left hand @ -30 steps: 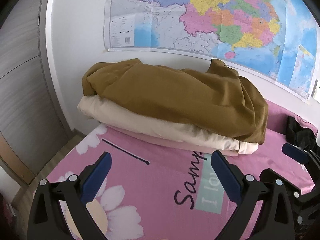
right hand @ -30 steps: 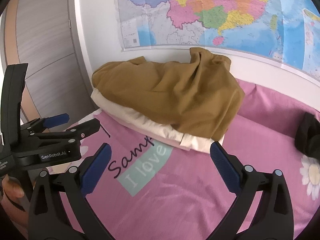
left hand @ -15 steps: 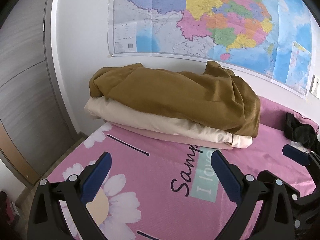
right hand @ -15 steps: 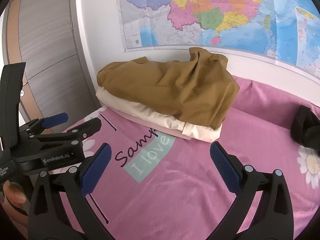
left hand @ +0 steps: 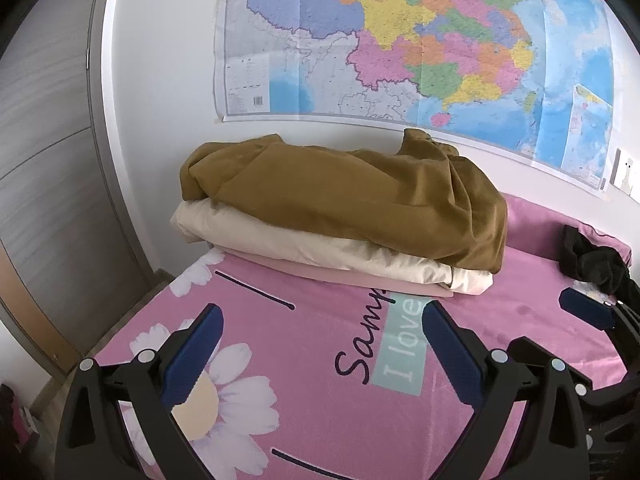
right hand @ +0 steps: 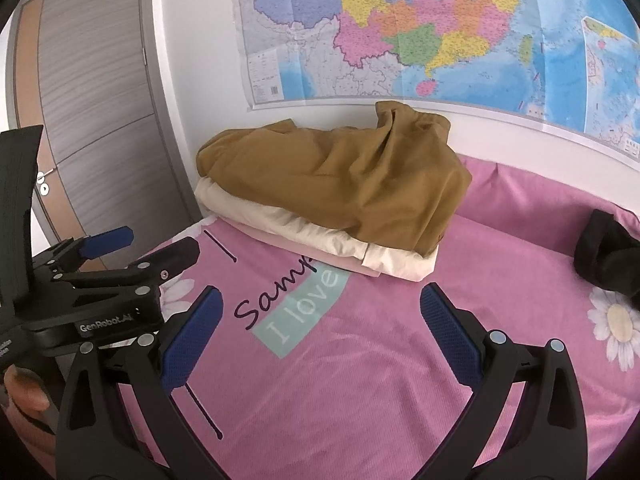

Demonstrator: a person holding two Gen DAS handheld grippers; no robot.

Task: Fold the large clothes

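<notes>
Left gripper (left hand: 318, 336): above the pink bedsheet (left hand: 320, 360), fingers spread, empty.
Right gripper (right hand: 320, 316): same, spread, empty.
Brown garment (left hand: 344, 196): atop 2 folded pieces, against the wall.
Change: both grippers farther from the pile than 1 second ago.

The stack of folded clothes (left hand: 340, 232) lies on the bed cover (left hand: 320, 380), at its far end against the wall. The top garment (right hand: 340, 184) rests on two layers beneath it. The wall map (left hand: 420, 48) hangs directly above the stack. The door (right hand: 92, 100) stands to the left. A crumpled garment (right hand: 604, 256) lies on the cover, well apart to the right.
</notes>
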